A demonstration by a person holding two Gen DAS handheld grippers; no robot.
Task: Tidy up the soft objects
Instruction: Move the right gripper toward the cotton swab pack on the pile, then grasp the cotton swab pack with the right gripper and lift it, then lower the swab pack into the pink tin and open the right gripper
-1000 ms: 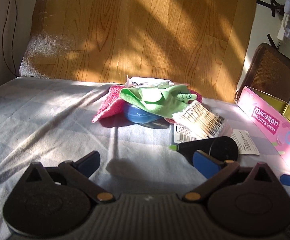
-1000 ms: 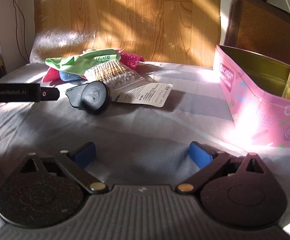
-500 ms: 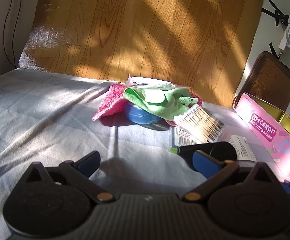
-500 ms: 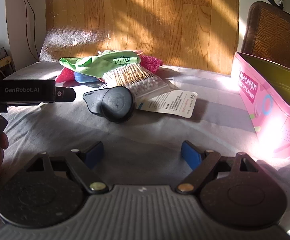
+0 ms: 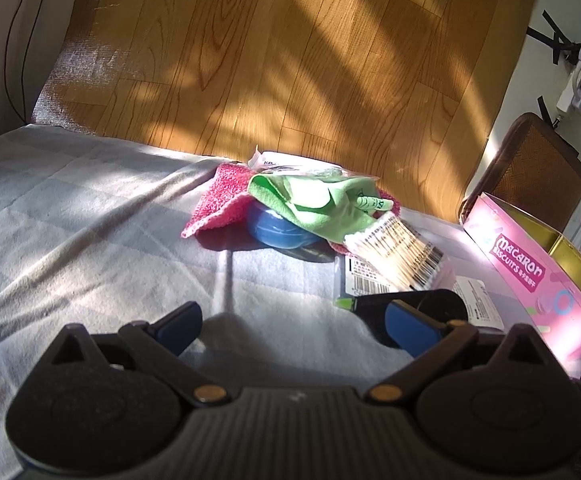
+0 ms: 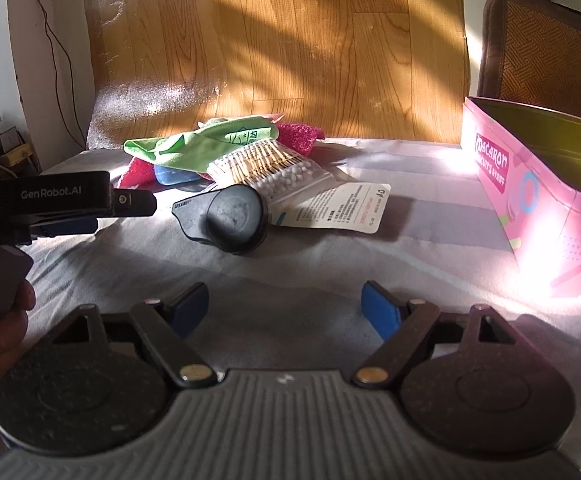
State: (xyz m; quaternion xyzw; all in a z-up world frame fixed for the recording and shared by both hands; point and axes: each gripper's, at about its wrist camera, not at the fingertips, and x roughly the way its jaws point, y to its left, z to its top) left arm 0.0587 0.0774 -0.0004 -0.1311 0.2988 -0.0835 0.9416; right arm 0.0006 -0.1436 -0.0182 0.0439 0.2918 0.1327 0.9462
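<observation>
A pile lies on the grey cloth: a green cloth (image 5: pixel 322 204) (image 6: pixel 206 144) over a blue round object (image 5: pixel 278 228) and a pink towel (image 5: pixel 222 204) (image 6: pixel 298 134). A bag of cotton swabs (image 5: pixel 398 248) (image 6: pixel 274 164) leans on the pile. A black round object (image 6: pixel 230 218) (image 5: pixel 430 304) lies in front. My left gripper (image 5: pixel 294 322) is open and empty, short of the pile; its body shows in the right wrist view (image 6: pixel 62 204). My right gripper (image 6: pixel 286 310) is open and empty, short of the black object.
An open pink macaron tin (image 5: pixel 538 264) (image 6: pixel 530 184) stands at the right. A white printed card (image 6: pixel 342 208) lies beside the swabs. A wood-pattern sheet (image 5: pixel 290 60) stands behind the pile. A brown woven chair back (image 6: pixel 542 48) is at the far right.
Both grippers have moved slightly closer to the pile and tilted up. Their jaws stay open. No object has moved.
</observation>
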